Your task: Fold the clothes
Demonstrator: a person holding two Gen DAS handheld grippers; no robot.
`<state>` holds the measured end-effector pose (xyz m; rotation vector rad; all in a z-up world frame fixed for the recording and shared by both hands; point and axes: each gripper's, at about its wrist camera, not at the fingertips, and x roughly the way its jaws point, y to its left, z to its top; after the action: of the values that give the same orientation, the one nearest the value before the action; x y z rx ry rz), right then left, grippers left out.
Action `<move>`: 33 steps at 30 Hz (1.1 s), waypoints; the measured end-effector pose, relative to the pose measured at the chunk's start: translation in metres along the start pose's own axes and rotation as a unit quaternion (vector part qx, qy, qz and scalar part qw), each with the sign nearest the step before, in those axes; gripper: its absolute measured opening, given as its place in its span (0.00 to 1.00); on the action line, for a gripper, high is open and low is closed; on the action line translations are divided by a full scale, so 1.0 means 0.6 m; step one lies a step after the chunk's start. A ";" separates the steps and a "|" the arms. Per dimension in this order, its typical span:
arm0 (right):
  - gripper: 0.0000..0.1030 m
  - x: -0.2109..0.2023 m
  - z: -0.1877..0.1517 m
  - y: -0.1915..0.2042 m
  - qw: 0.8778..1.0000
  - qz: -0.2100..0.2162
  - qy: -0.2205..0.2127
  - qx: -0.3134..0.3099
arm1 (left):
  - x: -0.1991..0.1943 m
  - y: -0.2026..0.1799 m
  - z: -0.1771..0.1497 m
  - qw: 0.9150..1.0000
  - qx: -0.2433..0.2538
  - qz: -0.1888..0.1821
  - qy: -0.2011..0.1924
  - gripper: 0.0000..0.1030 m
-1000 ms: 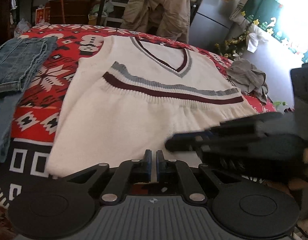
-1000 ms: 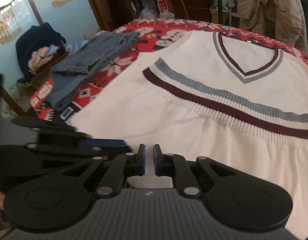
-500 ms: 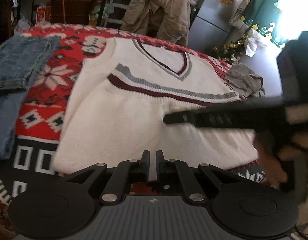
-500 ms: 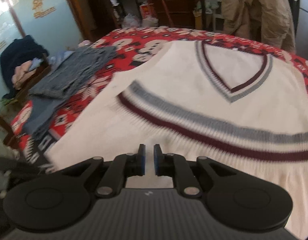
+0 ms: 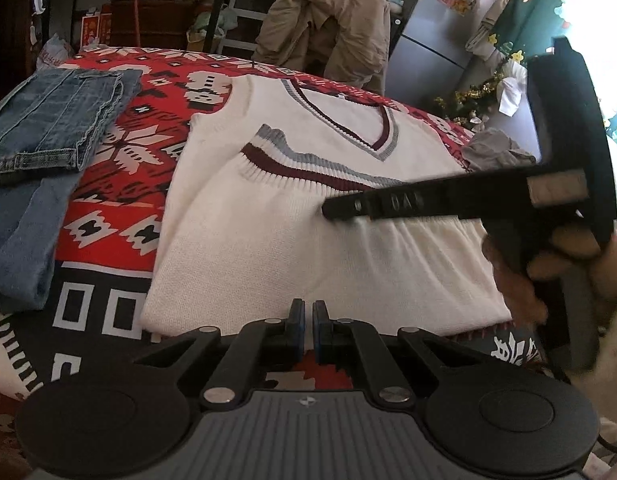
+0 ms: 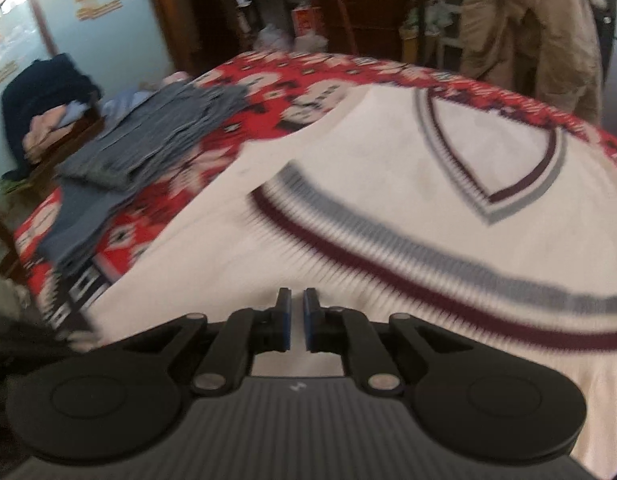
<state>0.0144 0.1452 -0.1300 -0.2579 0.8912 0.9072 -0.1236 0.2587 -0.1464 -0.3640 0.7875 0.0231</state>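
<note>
The white sweater (image 5: 308, 240) is laid flat in the middle of the bed, on the red patterned blanket (image 5: 120, 208), so that it can be folded. Its bottom half has already been turned up over the chest, and the striped hem (image 5: 308, 164) now lies just below the V-neck (image 5: 348, 128). This makes the sweater shorter and leaves a smooth near edge. The left gripper (image 5: 304, 324) is kept low at that near edge, with its blue-padded fingers (image 5: 296, 328) almost shut and nothing between them. The right gripper (image 6: 294, 318) is held above the folded part, pointing left across the cloth, and its fingers are almost shut and empty too. It is seen from the side in the left view, in the person's hand (image 5: 548, 264). It seems likely that the fold is being pressed flat, or that a side fold is being made ready, though this cannot be known for sure. The blue jeans (image 5: 48, 128) have been put at the far left, well apart from the sweater, perhaps because they are already done. A grey cloth (image 5: 496, 152) lies at the far right edge, maybe waiting its turn.
</note>
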 end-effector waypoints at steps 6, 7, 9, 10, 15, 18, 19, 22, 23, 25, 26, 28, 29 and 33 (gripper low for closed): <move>0.11 -0.019 0.003 0.017 0.999 0.039 -0.009 -0.001 | -0.016 0.010 0.009 1.000 -0.015 0.005 -0.012 0.06; 0.11 -0.022 -0.001 0.028 0.999 0.052 -0.006 -0.006 | -0.019 0.013 0.010 1.000 -0.016 0.009 -0.013 0.06; 0.11 -0.026 -0.012 0.051 0.997 0.075 0.006 -0.018 | -0.019 0.022 0.010 1.000 -0.019 0.018 -0.013 0.06; 0.11 -0.026 -0.018 0.062 0.996 0.083 0.011 -0.025 | -0.019 0.027 0.009 0.999 -0.021 0.020 -0.012 0.04; 0.06 -0.002 -0.026 0.086 0.995 0.076 0.023 -0.056 | -0.018 0.041 0.006 0.999 -0.027 0.026 -0.010 0.04; 0.05 0.012 -0.006 0.058 0.998 0.054 0.010 -0.041 | -0.018 0.042 0.005 0.999 -0.025 0.025 -0.010 0.04; 0.05 0.017 0.002 0.047 0.998 0.044 0.006 -0.036 | -0.018 0.043 0.005 0.999 -0.025 0.025 -0.010 0.04; 0.05 0.025 0.020 0.023 0.999 0.023 0.000 -0.030 | -0.019 0.044 0.004 0.999 -0.025 0.024 -0.010 0.04; 0.05 0.027 0.025 0.017 0.999 0.018 -0.002 -0.028 | -0.019 0.045 0.005 0.999 -0.026 0.024 -0.009 0.04; 0.07 0.022 0.025 0.018 0.999 0.023 -0.003 -0.027 | -0.022 0.047 0.006 0.999 -0.033 0.023 -0.008 0.04; 0.11 0.019 0.024 0.023 0.999 0.028 -0.003 -0.030 | -0.024 0.048 0.007 0.999 -0.036 0.023 -0.009 0.04; 0.11 0.005 0.016 0.038 0.998 0.056 -0.002 -0.031 | -0.029 0.048 0.009 0.999 -0.038 0.025 -0.015 0.04; 0.11 -0.001 0.010 0.047 0.997 0.074 0.002 -0.032 | -0.030 0.050 0.009 0.999 -0.039 0.027 -0.017 0.04; 0.11 -0.010 -0.008 0.089 0.991 0.118 0.019 -0.058 | -0.028 0.059 0.006 0.998 -0.043 0.034 -0.016 0.04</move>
<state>-0.0314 0.1717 -0.1201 -0.2751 0.9188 1.1787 -0.1384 0.2952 -0.1434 -0.4171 0.7687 0.1261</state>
